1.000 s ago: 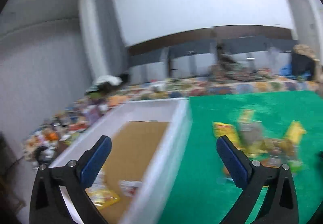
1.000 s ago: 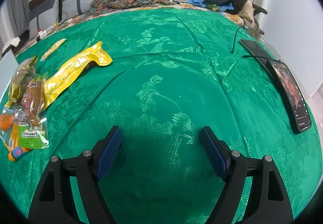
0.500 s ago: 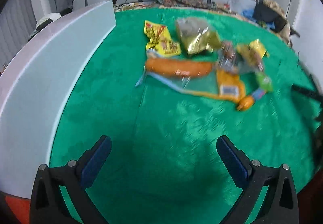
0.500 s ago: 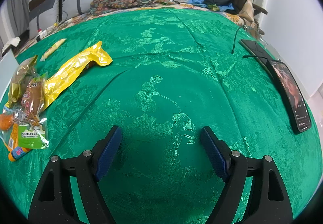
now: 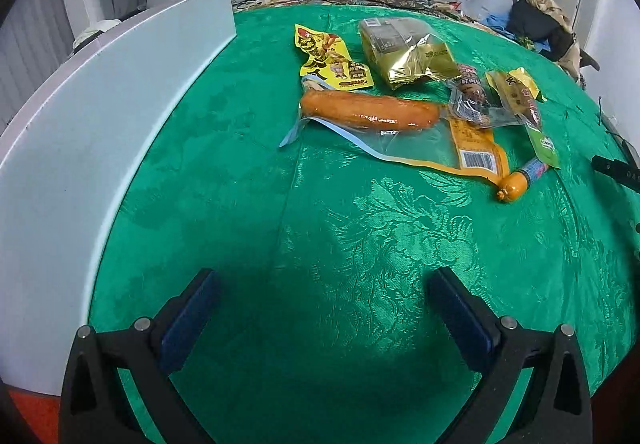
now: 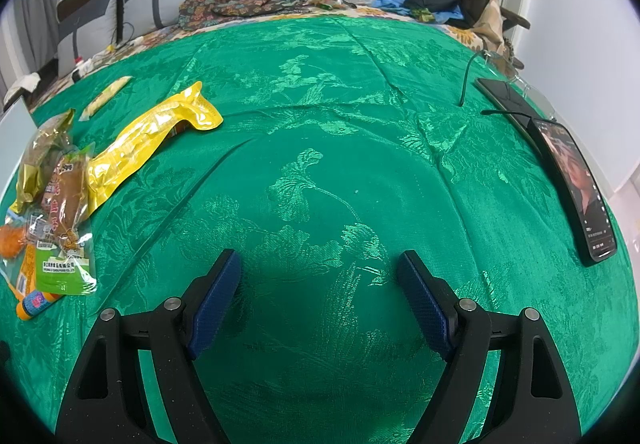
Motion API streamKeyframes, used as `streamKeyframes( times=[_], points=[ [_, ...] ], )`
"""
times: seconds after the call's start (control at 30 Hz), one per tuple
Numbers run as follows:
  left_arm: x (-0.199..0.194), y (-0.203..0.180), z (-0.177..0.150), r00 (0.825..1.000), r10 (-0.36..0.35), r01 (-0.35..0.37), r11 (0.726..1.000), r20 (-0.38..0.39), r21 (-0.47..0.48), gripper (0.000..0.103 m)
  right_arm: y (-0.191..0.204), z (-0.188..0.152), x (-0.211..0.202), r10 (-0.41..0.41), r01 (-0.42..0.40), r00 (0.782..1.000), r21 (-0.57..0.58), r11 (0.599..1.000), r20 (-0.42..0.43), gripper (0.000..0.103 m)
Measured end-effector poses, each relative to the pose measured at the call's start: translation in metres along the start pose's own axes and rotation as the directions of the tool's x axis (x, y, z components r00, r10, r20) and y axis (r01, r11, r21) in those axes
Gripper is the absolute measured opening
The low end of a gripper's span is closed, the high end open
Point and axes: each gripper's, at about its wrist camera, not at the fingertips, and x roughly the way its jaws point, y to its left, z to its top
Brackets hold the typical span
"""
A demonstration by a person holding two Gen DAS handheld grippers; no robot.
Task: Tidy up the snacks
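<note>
White box [image 5: 100, 132] sat at the far left on the green cloth [image 5: 320, 236], wall toward the snacks. Likely the drop-off bin, so being just beside the pile kept carries short. Inside not visible from here.

Left tongs [image 5: 320, 308] were spread wide, nothing between the pads, angled down over bare cloth short of the pile. Looked like a line-up for a pick, not a grab yet.

Snack pile lay mid-cloth, right of the box: yellow packet [image 5: 332, 58], gold bag [image 5: 408, 48], big sausage [image 5: 368, 112] in a clear pouch nearest the left tongs, small sausage [image 5: 518, 180] at the right edge. Packs overlapped, so whichever went first had to come off the top or edge. Big sausage seemed the easiest reach.

Right tongs [image 6: 320, 300] also spread, empty, over bare cloth, with the pile off to their left. A long yellow wrapper [image 6: 148, 148] lay slightly apart from the rest.

Phone [image 6: 576, 188] sat at the far right edge, well apart from the snacks.
</note>
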Motion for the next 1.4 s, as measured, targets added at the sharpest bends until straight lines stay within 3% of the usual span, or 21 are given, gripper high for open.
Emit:
streamKeyframes(
  times=[0.33, 1.4],
  points=[
    [0.0109, 0.0008, 0.0141, 1.000, -0.001, 0.001, 1.000, -0.013, 0.002, 0.103, -0.0002, 0.0000, -0.0001, 0.002, -0.002, 1.000, 0.000, 1.000, 0.000, 0.083],
    [0.0112, -0.0004, 0.0109, 1.000, 0.001, -0.001, 1.000, 0.009, 0.001, 0.103, -0.0004, -0.0004, -0.0009, 0.006, -0.006, 1.000, 0.000, 1.000, 0.001, 0.084]
  ],
)
